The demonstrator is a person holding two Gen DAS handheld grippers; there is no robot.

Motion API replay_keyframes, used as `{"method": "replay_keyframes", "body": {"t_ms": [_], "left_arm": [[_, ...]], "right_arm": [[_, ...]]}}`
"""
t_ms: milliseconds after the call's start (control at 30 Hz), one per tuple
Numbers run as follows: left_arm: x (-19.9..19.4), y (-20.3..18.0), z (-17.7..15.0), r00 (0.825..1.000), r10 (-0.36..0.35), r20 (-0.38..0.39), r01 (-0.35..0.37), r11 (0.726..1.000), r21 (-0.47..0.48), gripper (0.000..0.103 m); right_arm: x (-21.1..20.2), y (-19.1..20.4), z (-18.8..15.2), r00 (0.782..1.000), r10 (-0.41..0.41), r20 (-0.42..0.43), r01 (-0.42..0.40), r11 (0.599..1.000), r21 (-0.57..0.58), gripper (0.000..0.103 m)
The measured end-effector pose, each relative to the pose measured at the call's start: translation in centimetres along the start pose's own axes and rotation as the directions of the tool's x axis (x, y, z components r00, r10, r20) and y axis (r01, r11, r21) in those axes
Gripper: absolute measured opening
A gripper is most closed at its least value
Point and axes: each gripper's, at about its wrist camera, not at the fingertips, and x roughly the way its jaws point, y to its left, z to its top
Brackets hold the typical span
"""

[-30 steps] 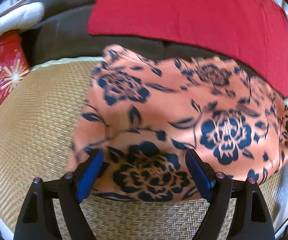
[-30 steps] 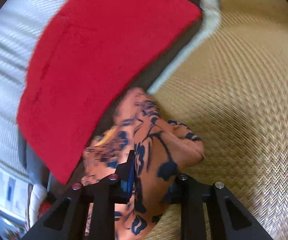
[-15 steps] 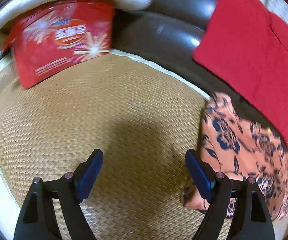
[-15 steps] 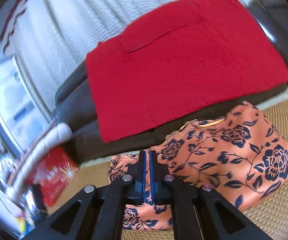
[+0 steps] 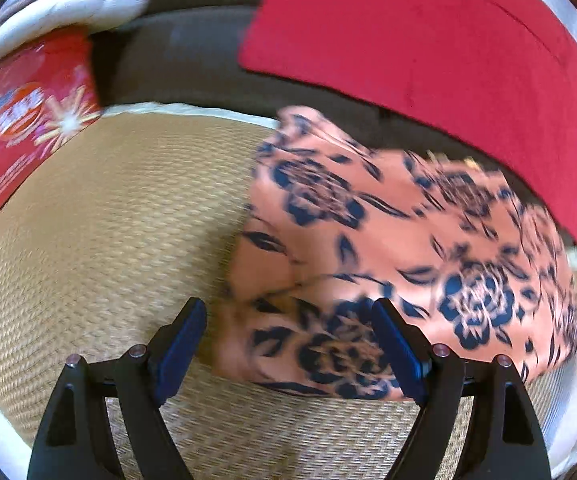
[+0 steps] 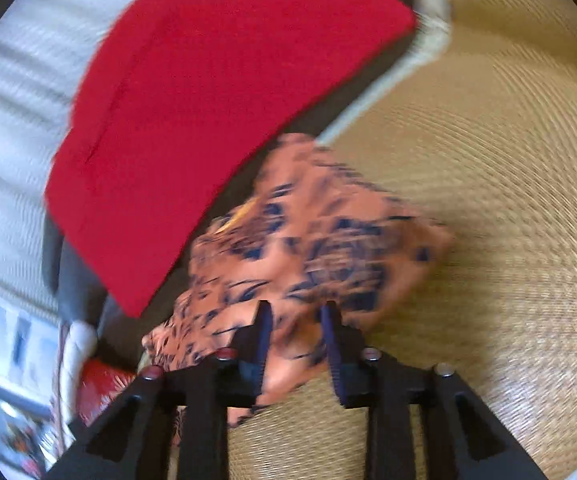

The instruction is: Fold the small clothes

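Since half a second earlier the left view had swung back from bare mat onto the garment, and the right gripper [image 6: 296, 340], then pressed together, had its jaws opening. Both views blurred.

Orange fabric garment with a dark-blue flower print [image 5: 388, 248] lay bunched on the tan woven straw mat [image 5: 100, 240], its far edge up against the dark cushion under the flat red cloth [image 5: 428, 40]. Red printed box [image 5: 20, 128] sat well off to the left.

Left gripper [image 5: 288, 344]: jaws spread wide, hovering over the garment's near corner; fabric seen between the blue pads, none seemingly pressing it.

Right gripper: jaws parted narrowly and widening, orange fabric between them. Could not tell for certain whether the pads were touching it; a gap showed at the right pad.

Fold judged unfinished: the garment was lumpy, its edges uneven.

Risks, as judged:
- Released fabric could slump and undo the fold, since the cloth looked thin and loose.
- Left jaws closing here might catch several layers at once and drag the whole bundle.
- Any pull toward the cushion could snag the red cloth.
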Motion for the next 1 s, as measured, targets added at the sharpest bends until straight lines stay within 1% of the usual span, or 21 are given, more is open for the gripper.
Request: {"method": "replay_keyframes", "body": {"t_ms": [100, 200, 300, 367, 400, 433, 467, 500, 567, 633, 700, 733, 767, 833, 933, 967, 1000], "left_arm": [[0.4, -1.8, -0.3, 0.999, 0.043, 0.002, -0.043, 0.997, 0.059, 0.085], [1.1, -2.5, -0.4, 0.999, 0.054, -0.005, -0.054, 0.996, 0.075, 0.085], [1.7, -2.9, -0.1, 0.997, 0.076, 0.001, -0.075, 0.994, 0.08, 0.085], [2.1, -3.1, 0.0, 0.996, 0.086, -0.001, -0.085, 0.993, 0.077, 0.085], [2.3, -3.4, -0.1, 0.996, 0.089, -0.002, -0.089, 0.993, 0.076, 0.085], [2.4, -3.5, 0.0, 0.996, 0.09, -0.003, -0.089, 0.993, 0.074, 0.085], [2.5, -3.6, 0.1, 0.996, 0.089, -0.001, -0.089, 0.993, 0.071, 0.085], [2.6, -3.8, 0.3, 0.996, 0.087, 0.003, -0.087, 0.994, 0.07, 0.085], [2.7, -4.1, 0.6, 0.996, 0.083, 0.014, -0.084, 0.994, 0.063, 0.085], [2.6, -4.3, 0.8, 0.997, 0.071, 0.03, -0.073, 0.996, 0.052, 0.085], [2.3, -4.5, 0.8, 0.997, 0.058, 0.047, -0.06, 0.997, 0.052, 0.085], [2.2, -4.6, 0.8, 0.997, 0.053, 0.051, -0.056, 0.997, 0.058, 0.085], [2.3, -4.8, 0.7, 0.997, 0.055, 0.049, -0.058, 0.996, 0.072, 0.085], [2.7, -5.0, 0.6, 0.997, 0.065, 0.043, -0.069, 0.993, 0.094, 0.085], [3.0, -5.0, 0.7, 0.997, 0.06, 0.045, -0.065, 0.993, 0.103, 0.085], [3.1, -5.0, 0.7, 0.997, 0.059, 0.047, -0.064, 0.993, 0.103, 0.085], [3.0, -4.8, 0.8, 0.997, 0.06, 0.05, -0.065, 0.993, 0.103, 0.085]], "right_arm": [[0.4, -2.2, 1.5, 1.0, 0.001, -0.02, 0.0, 0.999, 0.049, 0.031], [1.2, -4.1, 2.3, 0.999, 0.009, -0.052, -0.004, 0.994, 0.113, 0.031], [1.4, -4.2, 2.6, 0.998, 0.005, -0.07, 0.002, 0.995, 0.095, 0.032], [1.5, -4.4, 2.7, 0.997, 0.001, -0.074, 0.005, 0.997, 0.083, 0.038], [1.4, -4.7, 2.7, 0.997, 0.008, -0.079, -0.001, 0.996, 0.092, 0.055], [1.3, -4.9, 2.7, 0.997, 0.009, -0.075, -0.001, 0.995, 0.103, 0.076], [0.4, -5.3, 2.5, 0.999, 0.005, -0.049, 0.001, 0.992, 0.125, 0.078], [-0.3, -5.5, 2.5, 1.0, 0.018, -0.022, -0.015, 0.991, 0.13, 0.078], [-0.5, -5.6, 3.0, 0.999, 0.049, -0.012, -0.047, 0.993, 0.11, 0.078], [-0.1, -5.9, 3.4, 0.998, 0.058, -0.009, -0.056, 0.991, 0.117, 0.078], [1.0, -6.9, 3.7, 0.996, 0.089, -0.011, -0.086, 0.981, 0.173, 0.077], [1.4, -7.3, 3.9, 0.995, 0.102, -0.014, -0.097, 0.975, 0.199, 0.074], [1.8, -7.7, 4.0, 0.993, 0.116, -0.003, -0.113, 0.968, 0.226, 0.074], [2.1, -7.2, 4.5, 0.992, 0.122, 0.034, -0.126, 0.97, 0.206, 0.075], [3.4, -5.8, 4.7, 0.989, 0.136, 0.051, -0.141, 0.98, 0.138, 0.075], [3.8, -5.3, 4.7, 0.99, 0.132, 0.051, -0.138, 0.984, 0.114, 0.073], [4.1, -4.9, 4.6, 0.99, 0.13, 0.053, -0.134, 0.987, 0.092, 0.062]]}}
